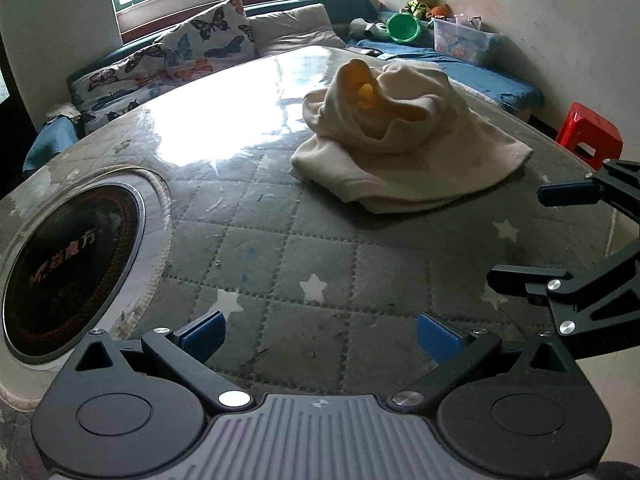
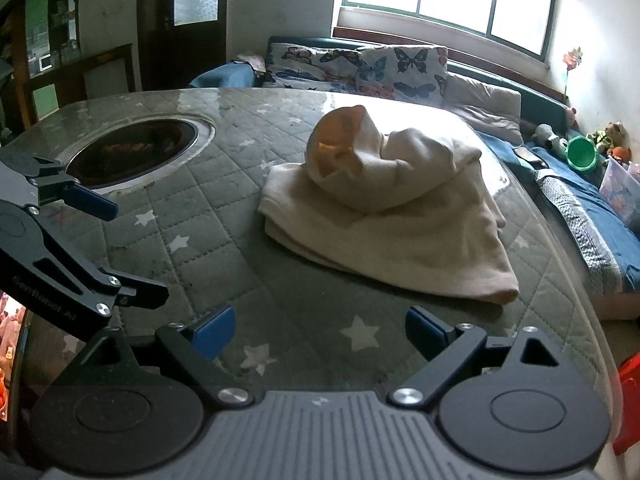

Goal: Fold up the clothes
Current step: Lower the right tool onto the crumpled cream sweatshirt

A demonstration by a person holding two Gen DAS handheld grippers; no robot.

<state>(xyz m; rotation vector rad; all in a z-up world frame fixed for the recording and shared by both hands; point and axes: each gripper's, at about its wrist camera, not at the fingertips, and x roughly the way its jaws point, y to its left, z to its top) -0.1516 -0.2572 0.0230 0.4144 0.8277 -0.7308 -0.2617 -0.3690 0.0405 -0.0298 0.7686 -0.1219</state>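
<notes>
A cream garment lies folded on the grey star-quilted table, with a bunched part on top that gapes and shows a yellow lining. My left gripper is open over bare table, well short of the cloth, with nothing between its blue pads. My right gripper enters from the right edge, also open and empty. In the right wrist view the garment sits ahead of my right gripper. My left gripper hangs open at the left, apart from the cloth.
A round black heater plate is set into the table on the left. Butterfly cushions line a sofa behind the table. A red stool stands by the table's right edge. A green bucket, a plastic box and toys sit on the blue bench.
</notes>
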